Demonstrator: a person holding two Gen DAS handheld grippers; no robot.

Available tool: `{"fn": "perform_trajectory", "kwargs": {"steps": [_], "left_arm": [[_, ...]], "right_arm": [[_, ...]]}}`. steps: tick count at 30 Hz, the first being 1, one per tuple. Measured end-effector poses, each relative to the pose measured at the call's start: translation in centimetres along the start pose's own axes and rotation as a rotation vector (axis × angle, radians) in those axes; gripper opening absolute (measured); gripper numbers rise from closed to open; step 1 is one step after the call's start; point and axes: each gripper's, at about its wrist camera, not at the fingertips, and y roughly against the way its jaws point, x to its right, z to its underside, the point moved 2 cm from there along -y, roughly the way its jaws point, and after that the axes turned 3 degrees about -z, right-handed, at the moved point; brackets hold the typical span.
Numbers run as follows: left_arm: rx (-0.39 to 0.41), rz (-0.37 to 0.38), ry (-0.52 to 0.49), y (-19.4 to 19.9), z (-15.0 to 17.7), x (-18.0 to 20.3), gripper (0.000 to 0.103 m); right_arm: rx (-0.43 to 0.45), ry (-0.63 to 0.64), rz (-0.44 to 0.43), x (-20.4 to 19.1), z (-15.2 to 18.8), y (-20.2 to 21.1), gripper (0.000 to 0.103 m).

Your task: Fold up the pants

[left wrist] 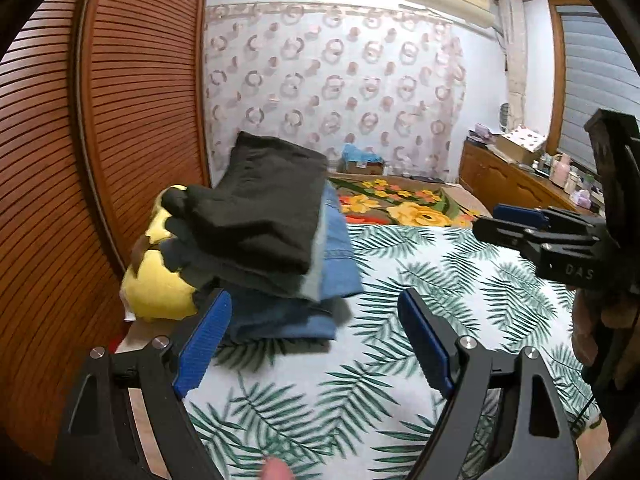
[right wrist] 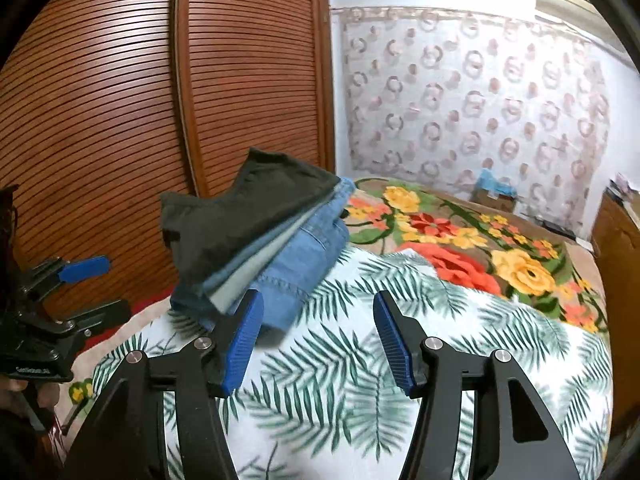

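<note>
A stack of folded pants (left wrist: 264, 236) lies at the left side of the bed, dark grey pairs on top and blue denim below; it also shows in the right wrist view (right wrist: 256, 240). My left gripper (left wrist: 316, 316) is open and empty, just in front of the stack's near edge. My right gripper (right wrist: 318, 312) is open and empty, right of the stack's near corner. The right gripper also shows in the left wrist view (left wrist: 504, 220), and the left gripper in the right wrist view (right wrist: 104, 284), both open.
The bed has a palm-leaf sheet (left wrist: 400, 360) and a floral blanket (right wrist: 480, 248) beyond it. A yellow plush pillow (left wrist: 160, 288) sits under the stack's left side. A slatted wooden wardrobe (right wrist: 120, 120) stands left. A wooden cabinet (left wrist: 508, 180) with clutter stands at the right.
</note>
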Motion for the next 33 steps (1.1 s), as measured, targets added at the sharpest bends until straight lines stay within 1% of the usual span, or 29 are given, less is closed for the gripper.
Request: {"fn": "perform_trajectory", "kwargs": {"steps": [2,6,11,18,20,25,33], "left_arm": [[-0.009,0.028,-0.003,0.1,0.3,0.9,0.086],[-0.015,0.051,0.004,0.7,0.9,2.4,0.086],[0.005,0.06,-0.018,1.8,1.2,3.9,0.086],[-0.003,0.087,-0.05,2.7,1.9,6.0,0.086],[-0.009,0.095,-0.056,2.9,2.0,6.6,0.086],[-0.018,0.097,-0.063,3.0,2.1,8.0,0.086],[0.004,0.126,-0.092,4.6,1.5,10.2,0.086]], "right_arm": [[0.003,-0.014,0.019,-0.1,1.1,1.5,0.059],[0.002,-0.045,0.072,-0.2,3.1,4.1,0.059],[0.015,-0.082,0.119,-1.1,4.9,7.2,0.059],[0.037,-0.111,0.187,-2.8,6.1,10.3,0.061],[0.045,-0.124,0.193,-2.9,6.4,10.9,0.061],[0.056,-0.134,0.236,-3.9,6.6,12.7,0.061],[0.093,-0.17,0.28,-4.6,7.3,15.1,0.061]]}}
